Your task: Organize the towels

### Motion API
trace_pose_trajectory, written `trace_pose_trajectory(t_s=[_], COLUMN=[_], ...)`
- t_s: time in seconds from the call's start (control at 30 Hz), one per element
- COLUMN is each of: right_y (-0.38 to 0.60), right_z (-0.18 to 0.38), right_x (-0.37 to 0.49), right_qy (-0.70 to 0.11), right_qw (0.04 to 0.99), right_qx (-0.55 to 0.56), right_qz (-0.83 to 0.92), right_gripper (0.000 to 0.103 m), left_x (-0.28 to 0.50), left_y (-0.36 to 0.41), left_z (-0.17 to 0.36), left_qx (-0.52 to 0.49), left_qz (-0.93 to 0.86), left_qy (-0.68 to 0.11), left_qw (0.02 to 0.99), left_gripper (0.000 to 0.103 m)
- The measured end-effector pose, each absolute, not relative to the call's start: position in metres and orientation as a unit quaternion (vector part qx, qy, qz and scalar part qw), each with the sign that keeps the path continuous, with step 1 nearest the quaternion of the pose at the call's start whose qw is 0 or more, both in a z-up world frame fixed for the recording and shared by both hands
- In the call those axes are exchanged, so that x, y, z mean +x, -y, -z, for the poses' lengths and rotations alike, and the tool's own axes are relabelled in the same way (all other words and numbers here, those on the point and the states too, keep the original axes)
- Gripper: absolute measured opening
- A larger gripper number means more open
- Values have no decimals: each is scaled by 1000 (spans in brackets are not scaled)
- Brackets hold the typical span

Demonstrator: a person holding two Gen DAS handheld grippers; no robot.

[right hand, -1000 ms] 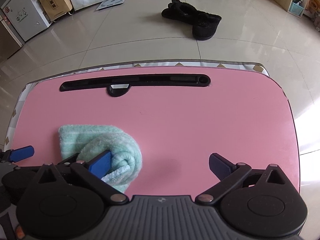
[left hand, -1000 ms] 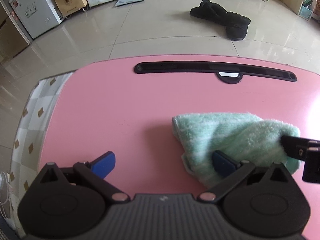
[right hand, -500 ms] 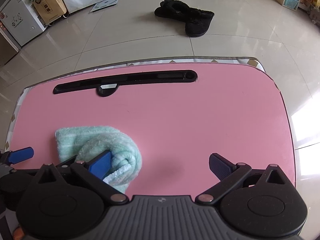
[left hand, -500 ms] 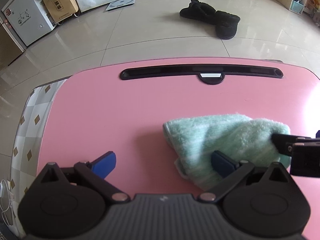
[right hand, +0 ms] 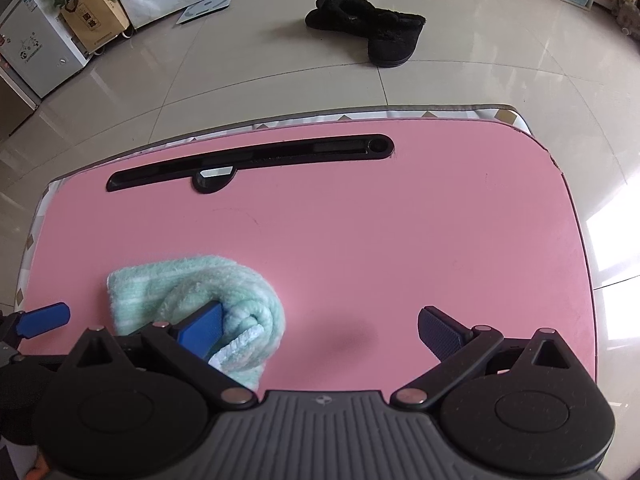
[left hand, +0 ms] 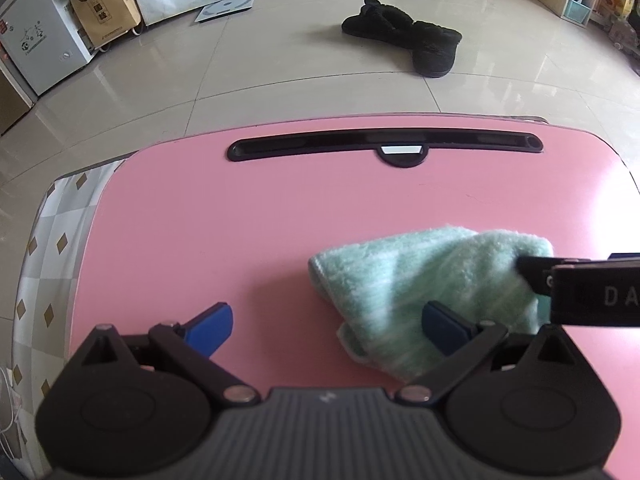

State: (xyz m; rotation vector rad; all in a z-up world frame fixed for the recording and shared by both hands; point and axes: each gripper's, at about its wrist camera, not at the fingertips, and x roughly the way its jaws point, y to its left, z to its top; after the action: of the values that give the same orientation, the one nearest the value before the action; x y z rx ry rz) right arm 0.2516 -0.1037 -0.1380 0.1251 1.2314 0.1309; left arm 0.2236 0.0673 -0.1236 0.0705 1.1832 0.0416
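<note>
In the left wrist view, the left tongs stand wide apart above the pink surface, their right finger over the near edge of the folded green towel. In the right wrist view, the right tongs also gape wide, their left finger against the towel at the near-left of the surface; 2 black slippers lie on the floor beyond.

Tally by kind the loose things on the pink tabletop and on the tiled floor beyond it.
Folded mint-green terry towel on the pink tabletop: 1
Black fuzzy slippers on the floor: 2
Flat round-patterned bathroom scale on the floor: 1
Total: 4
</note>
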Motion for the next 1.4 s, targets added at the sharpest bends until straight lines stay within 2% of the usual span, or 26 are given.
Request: trace_pose_trajectory(t_s=[0.4, 1.4], right_y=[104, 118], right_z=[138, 133], right_x=[252, 254], right_qy=[-578, -567], right_qw=[811, 822], right_qx=[61, 49], right_qz=[-62, -28], right_gripper=[101, 101], left_x=[217, 231], left_y=[-62, -25], left_z=[110, 135], left_qx=[18, 11], left_qz=[4, 35], left_qy=[-552, -551], left_qw=[834, 834], left_gripper=[101, 103])
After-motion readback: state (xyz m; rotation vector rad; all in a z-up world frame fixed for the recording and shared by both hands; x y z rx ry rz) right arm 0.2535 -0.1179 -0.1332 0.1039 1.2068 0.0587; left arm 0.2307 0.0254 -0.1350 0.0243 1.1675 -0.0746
